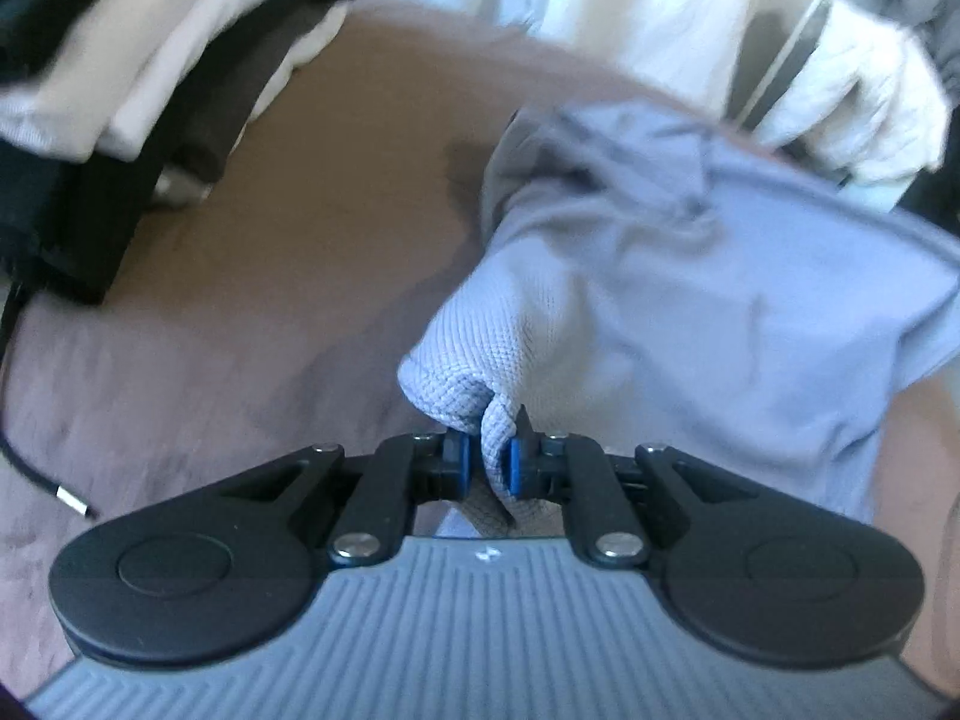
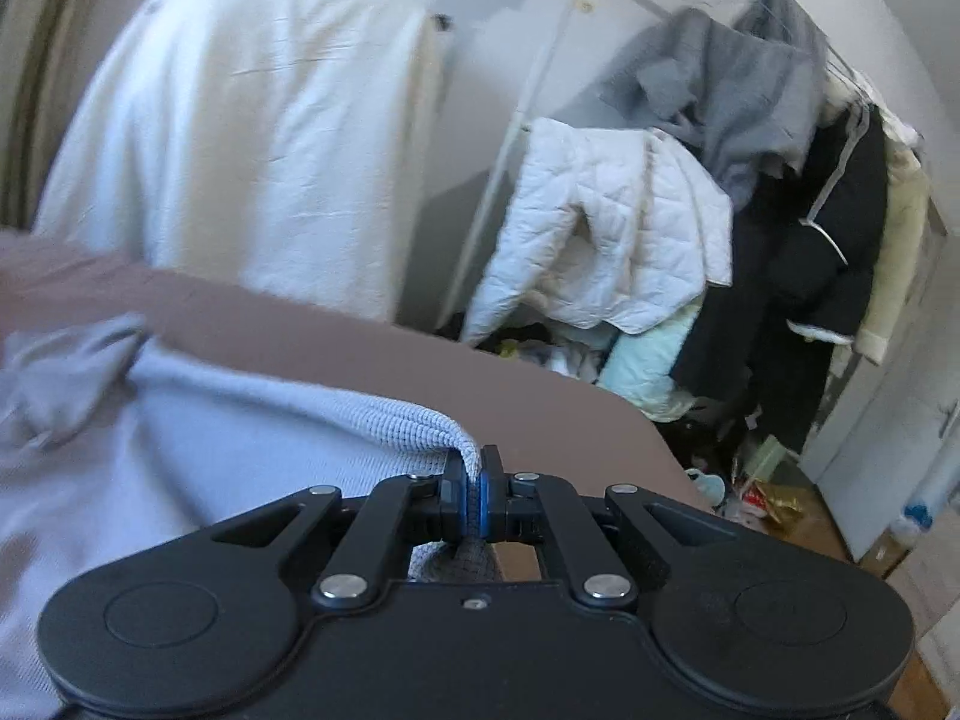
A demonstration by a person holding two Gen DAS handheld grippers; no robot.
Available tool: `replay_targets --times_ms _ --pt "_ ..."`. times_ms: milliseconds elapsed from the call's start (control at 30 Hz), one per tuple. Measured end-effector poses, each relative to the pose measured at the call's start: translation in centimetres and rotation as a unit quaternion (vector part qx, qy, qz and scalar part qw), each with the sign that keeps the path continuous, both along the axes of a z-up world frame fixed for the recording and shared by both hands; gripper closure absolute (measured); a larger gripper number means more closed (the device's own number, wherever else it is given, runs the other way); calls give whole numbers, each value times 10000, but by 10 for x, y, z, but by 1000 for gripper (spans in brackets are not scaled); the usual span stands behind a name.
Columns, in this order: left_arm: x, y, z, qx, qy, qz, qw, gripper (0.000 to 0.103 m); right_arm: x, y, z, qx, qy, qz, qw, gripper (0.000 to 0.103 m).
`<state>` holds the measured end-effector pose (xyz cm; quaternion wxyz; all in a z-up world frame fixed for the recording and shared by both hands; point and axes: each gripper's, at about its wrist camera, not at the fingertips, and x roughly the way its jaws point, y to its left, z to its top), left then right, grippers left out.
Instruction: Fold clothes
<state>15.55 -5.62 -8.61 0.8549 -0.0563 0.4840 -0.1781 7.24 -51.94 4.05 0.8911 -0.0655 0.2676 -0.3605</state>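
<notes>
On the bed: a pale blue knit garment (image 1: 690,276) lies bunched on the mauve-brown sheet (image 1: 252,312), one part rumpled toward the far edge
Left gripper (image 1: 489,459): fingers pinched tight on a ribbed corner of the garment
Right gripper (image 2: 474,495): fingers clamped on another ribbed edge, near the sheet's edge
Step, as I judge it: both held corners being carried together; the pictures do not settle whether that spreads the cloth or lays a fold
Doing it well: keep both pinches firm, hold the edge between them taut and level, move the two hands evenly so the cloth does not twist
Nearby: a stack of folded clothes (image 1: 138,78) at far left, a white quilted jacket (image 2: 606,228) hanging beyond
Writing: none readable; only a small pale mark (image 1: 483,554) on the left gripper's grey body
</notes>
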Motion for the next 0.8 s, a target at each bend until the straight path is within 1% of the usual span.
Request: replay_targets --times_ms 33,100,133,167,200,233,267,300,333,367,400,433,467,500,533,600,667,700,733,767,800 --pt "1 0 -3 32 73 17 10000 92 4 -9 -5 157 34 -160 9997 77" --pt "5 -4 -17 154 357 27 9992 90 1 -18 -17 658 64 -633 9958 57" --pt "5 -5 -21 189 417 10 9990 89 -7 -16 -25 960 23 -798 9922 57" --pt "5 -6 -22 218 410 1 9989 88 -18 -11 -33 1284 -39 -792 9885 57" --pt "6 -7 -23 245 406 -3 9989 86 -32 -3 -43 1627 -119 -640 9845 56" --pt "7 -7 -23 254 420 11 9988 79 -46 6 -52 1940 -161 -454 9798 51" --pt "9 -8 -24 226 458 35 9987 70 -60 17 -62 2221 -128 -236 9747 49" --pt "11 -8 -26 178 501 55 9986 64 -75 30 -72 2494 -57 -14 9684 46" --pt "13 -6 -27 67 559 62 9984 56 -90 44 -82 2737 53 242 9615 46" --pt "13 -3 -31 -49 596 55 9982 58 -104 59 -91 2954 198 529 9537 46" --pt "10 -1 -33 -114 542 39 9985 61 -116 75 -99 3063 369 812 9478 45" --pt "9 2 -33 -182 454 50 9988 90 -127 91 -105 3078 564 1092 9435 44" --pt "7 4 -29 -317 384 121 9987 94 -138 110 -111 3031 794 1402 9392 39" --pt "5 6 -22 -440 274 221 9984 94 -146 129 -117 2886 1043 1708 9363 33" --pt "3 11 -11 -519 55 327 9981 94 -152 146 -121 2701 1281 1985 9334 27" --pt "1 24 13 -691 -380 594 9951 94 -154 168 -123 2413 1465 2316 9309 23" --pt "-1 40 32 -765 -738 900 9903 94 -152 186 -123 2150 1561 2578 9289 23" --pt "-1 46 36 -724 -854 1019 9885 94 -149 188 -122 2108 1534 2646 9284 23" --pt "-1 49 35 -641 -888 1104 9878 94 -144 186 -119 2160 1428 2645 9290 22" --pt "0 52 33 -562 -878 1179 9875 94 -138 182 -116 2233 1314 2593 9304 21" --pt "2 53 27 -496 -746 1227 9884 94 -131 177 -116 2304 1222 2482 9329 20"
